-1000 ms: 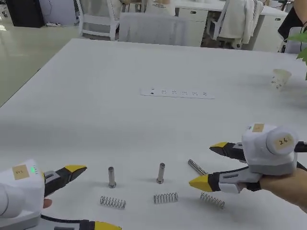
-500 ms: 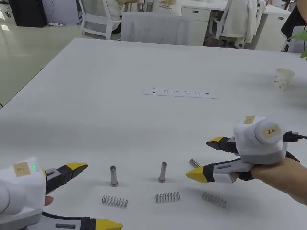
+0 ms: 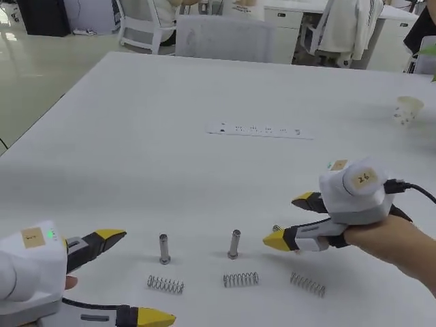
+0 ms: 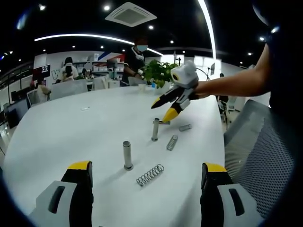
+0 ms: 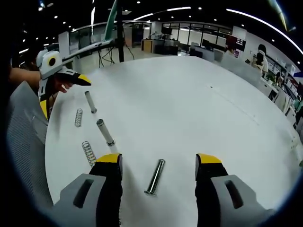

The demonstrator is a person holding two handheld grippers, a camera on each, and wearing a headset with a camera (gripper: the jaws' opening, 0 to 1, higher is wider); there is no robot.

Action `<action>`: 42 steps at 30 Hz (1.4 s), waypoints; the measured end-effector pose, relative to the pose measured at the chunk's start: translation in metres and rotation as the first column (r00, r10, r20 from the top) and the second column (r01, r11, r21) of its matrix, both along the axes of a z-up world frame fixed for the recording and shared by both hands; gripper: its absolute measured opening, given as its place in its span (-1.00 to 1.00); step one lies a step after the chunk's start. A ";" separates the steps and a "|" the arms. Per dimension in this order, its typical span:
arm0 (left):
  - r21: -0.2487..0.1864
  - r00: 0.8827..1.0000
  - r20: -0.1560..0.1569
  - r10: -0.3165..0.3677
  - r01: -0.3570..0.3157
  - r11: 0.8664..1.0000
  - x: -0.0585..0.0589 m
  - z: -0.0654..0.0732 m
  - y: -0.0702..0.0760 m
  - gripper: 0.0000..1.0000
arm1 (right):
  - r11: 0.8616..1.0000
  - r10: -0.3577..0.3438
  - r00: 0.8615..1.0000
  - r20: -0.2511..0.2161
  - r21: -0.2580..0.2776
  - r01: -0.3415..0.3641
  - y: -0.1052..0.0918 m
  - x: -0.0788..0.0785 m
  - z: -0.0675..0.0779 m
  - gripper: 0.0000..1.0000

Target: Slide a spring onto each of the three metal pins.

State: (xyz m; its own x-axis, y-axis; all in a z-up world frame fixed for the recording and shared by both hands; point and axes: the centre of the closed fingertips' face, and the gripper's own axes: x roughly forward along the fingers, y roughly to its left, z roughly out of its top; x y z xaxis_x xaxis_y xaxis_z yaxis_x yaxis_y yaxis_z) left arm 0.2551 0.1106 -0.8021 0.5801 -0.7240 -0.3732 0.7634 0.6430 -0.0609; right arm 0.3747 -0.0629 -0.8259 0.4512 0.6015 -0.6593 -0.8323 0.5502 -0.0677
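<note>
Two metal pins [image 3: 164, 248] [image 3: 234, 244] stand upright on the white table [image 3: 204, 88]. A third pin [image 5: 155, 176] lies flat between the open jaws of my right gripper [image 3: 286, 219], untouched. Three springs [image 3: 165, 284] [image 3: 240, 279] [image 3: 308, 284] lie in a row in front of the pins. My left gripper [image 3: 133, 276] hovers open at the near left, empty, facing the nearest spring [image 4: 150, 174] and pin [image 4: 127, 155]. In the right gripper view the right gripper [image 5: 159, 158] straddles the lying pin.
A white power strip [image 3: 260, 129] lies mid-table beyond the pins. A paper cup [image 3: 409, 109] stands at the far right. Chairs and desks sit past the table's far edge. A person stands behind a plant [image 4: 158, 71] in the left gripper view.
My right gripper has slid left and slightly away from me, so its open jaws now flank the lying pin. The left gripper, pins and springs have stayed put.
</note>
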 end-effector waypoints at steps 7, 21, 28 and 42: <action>-0.004 1.000 -0.001 -0.001 0.001 1.000 0.000 -0.001 -0.001 0.85 | 0.999 -0.028 0.999 -0.025 -0.034 0.027 -0.002 0.003 -0.005 0.09; -0.005 1.000 -0.001 -0.002 0.002 1.000 -0.001 0.001 0.000 0.85 | 0.994 -0.069 0.993 -0.092 -0.086 0.061 0.000 0.001 -0.018 -0.34; -0.006 1.000 -0.002 -0.002 0.002 1.000 -0.001 0.000 0.000 0.85 | 0.991 -0.093 0.990 -0.108 -0.109 0.081 -0.002 0.003 -0.021 -0.55; -0.009 1.000 -0.008 0.004 -0.004 1.000 0.000 -0.003 0.002 0.84 | 0.984 -0.146 0.978 -0.152 -0.128 0.127 -0.005 0.007 -0.028 -0.78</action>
State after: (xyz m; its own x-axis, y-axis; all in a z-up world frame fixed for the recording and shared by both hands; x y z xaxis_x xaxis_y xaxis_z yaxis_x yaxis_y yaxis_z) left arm 0.2547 0.1125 -0.8049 0.5800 -0.7252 -0.3710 0.7603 0.6455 -0.0730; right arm 0.3817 -0.0675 -0.8543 0.4061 0.4561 -0.7919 -0.7553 0.6553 -0.0099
